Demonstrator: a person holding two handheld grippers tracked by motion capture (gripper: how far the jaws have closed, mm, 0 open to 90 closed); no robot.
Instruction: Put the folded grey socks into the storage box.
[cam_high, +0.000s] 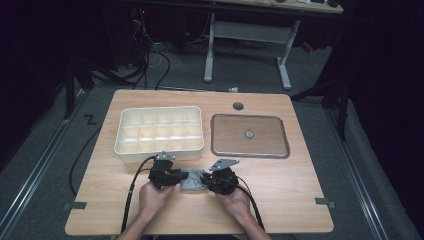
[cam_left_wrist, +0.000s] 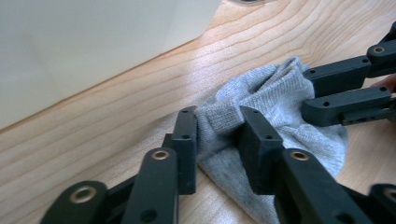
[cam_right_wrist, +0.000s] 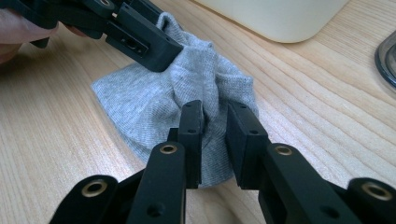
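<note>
A crumpled grey sock (cam_high: 193, 181) lies on the wooden table (cam_high: 280, 200) near its front edge, between my two grippers. My left gripper (cam_high: 178, 176) comes in from the left, and in the left gripper view its jaws (cam_left_wrist: 217, 116) pinch a fold of the sock (cam_left_wrist: 280, 88). My right gripper (cam_high: 208, 181) faces it from the right. Its jaws (cam_right_wrist: 215, 109) squeeze a raised ridge of the sock (cam_right_wrist: 135, 93). Each gripper view also has the opposite gripper on the sock's far side: the right gripper (cam_left_wrist: 306, 91) and the left gripper (cam_right_wrist: 173, 46).
A white box (cam_high: 160, 154) divided into several compartments stands just behind the grippers. To its right is a shallow metal-rimmed tray (cam_high: 215, 135) with a small round object (cam_high: 249, 134) in it. A cable hole (cam_high: 238, 106) sits near the table's far edge.
</note>
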